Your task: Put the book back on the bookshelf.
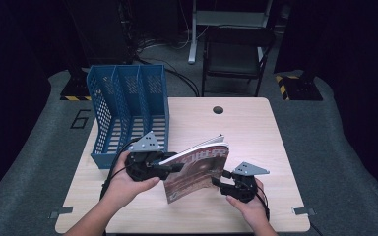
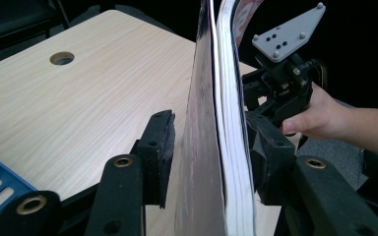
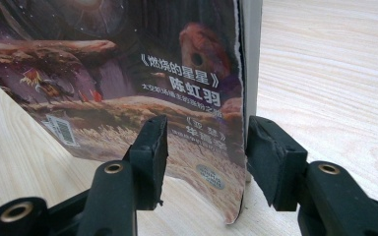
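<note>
High view | magazine upright – glossy illustrated cover | left tongs spread | right tongs spread – magazine between

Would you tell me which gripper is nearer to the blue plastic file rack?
Left. The left gripper sits just in front of the blue plastic file rack; the right gripper is beyond the magazine.

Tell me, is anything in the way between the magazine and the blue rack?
Nothing visible blocks it. The magazine stands on edge on the table, between the jaws of the left gripper and the right gripper. The blue rack sits just behind the left gripper, with bare table between them and its slots open at the top.
</note>
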`<state>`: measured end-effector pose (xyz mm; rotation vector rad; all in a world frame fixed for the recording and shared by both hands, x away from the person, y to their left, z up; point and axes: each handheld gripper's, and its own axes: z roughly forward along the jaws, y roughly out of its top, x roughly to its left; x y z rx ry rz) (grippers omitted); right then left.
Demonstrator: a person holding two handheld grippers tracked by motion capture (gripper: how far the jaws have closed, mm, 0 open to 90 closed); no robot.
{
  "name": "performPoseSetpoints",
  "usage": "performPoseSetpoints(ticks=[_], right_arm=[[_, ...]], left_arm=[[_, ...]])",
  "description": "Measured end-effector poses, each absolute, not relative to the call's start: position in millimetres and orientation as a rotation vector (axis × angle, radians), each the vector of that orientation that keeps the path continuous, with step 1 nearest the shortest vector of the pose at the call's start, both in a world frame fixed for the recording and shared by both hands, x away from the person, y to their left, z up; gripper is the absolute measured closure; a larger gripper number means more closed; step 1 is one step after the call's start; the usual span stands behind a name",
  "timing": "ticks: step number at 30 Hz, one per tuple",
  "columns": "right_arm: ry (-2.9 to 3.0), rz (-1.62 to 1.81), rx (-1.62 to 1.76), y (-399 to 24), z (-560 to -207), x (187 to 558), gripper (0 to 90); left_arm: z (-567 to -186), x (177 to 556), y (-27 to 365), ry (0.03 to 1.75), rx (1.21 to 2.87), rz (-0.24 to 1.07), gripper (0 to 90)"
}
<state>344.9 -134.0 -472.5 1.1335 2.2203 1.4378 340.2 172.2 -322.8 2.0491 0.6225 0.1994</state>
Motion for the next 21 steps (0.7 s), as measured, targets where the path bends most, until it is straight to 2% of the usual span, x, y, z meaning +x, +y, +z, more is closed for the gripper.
performPoseSetpoints(ticks=[12,21], right_arm=[[2.216,1.444,1.135,-135,-473,345,50.8],[2.214,1.441,1.135,-134,-473,346,50.7]], left_arm=[[-307,348,166,0.635,2.066,0.200,57.6],[-302,352,160,0.642,2.085,0.190,51.8]])
